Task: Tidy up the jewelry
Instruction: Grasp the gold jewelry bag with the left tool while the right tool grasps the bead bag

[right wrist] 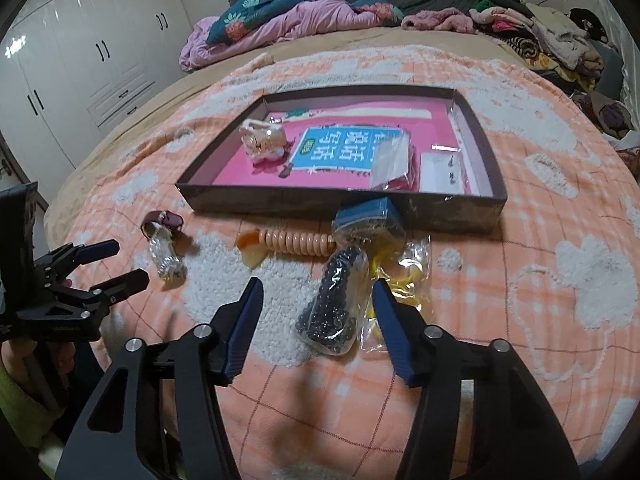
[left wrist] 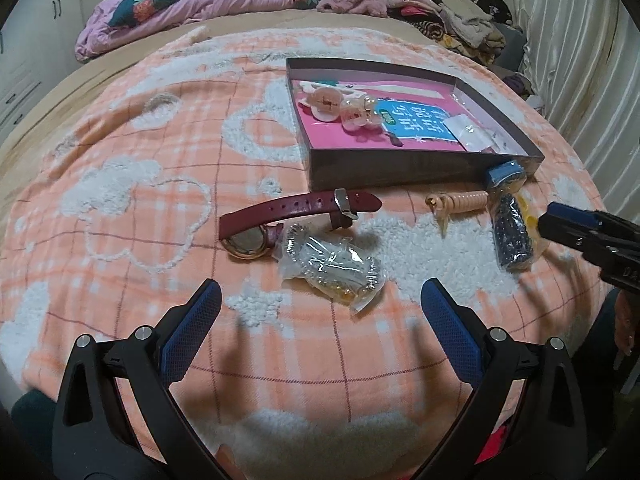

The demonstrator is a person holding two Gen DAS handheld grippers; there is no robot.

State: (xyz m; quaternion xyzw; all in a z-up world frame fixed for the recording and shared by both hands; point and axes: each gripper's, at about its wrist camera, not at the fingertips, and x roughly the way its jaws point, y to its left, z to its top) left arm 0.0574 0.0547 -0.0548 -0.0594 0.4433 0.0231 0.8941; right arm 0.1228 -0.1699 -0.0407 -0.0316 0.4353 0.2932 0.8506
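Note:
A shallow dark box [left wrist: 400, 168] [right wrist: 280, 200] with a pink floor lies on the bed, holding hair clips [left wrist: 348, 108] [right wrist: 266, 142] and small clear bags [right wrist: 390, 162]. In front of it lie a maroon-strap watch [left wrist: 296, 206] [right wrist: 168, 220], a bagged silver bracelet [left wrist: 336, 268] [right wrist: 166, 260], a peach coil hair tie [left wrist: 460, 202] [right wrist: 296, 242], a bagged dark bead bracelet [left wrist: 512, 236] [right wrist: 336, 304] and a small blue-topped bag [left wrist: 504, 176] [right wrist: 368, 220]. My left gripper [left wrist: 320, 304] [right wrist: 124, 264] is open just short of the silver bracelet. My right gripper [right wrist: 318, 294] is open, its fingers either side of the dark beads.
An orange plaid blanket [left wrist: 160, 200] with white fluffy patterns covers the bed. A yellow item in a clear bag [right wrist: 404, 276] lies beside the dark beads. Crumpled bedding [right wrist: 300, 16] and a clothes pile [right wrist: 552, 36] lie at the far end. White wardrobes [right wrist: 80, 64] stand left.

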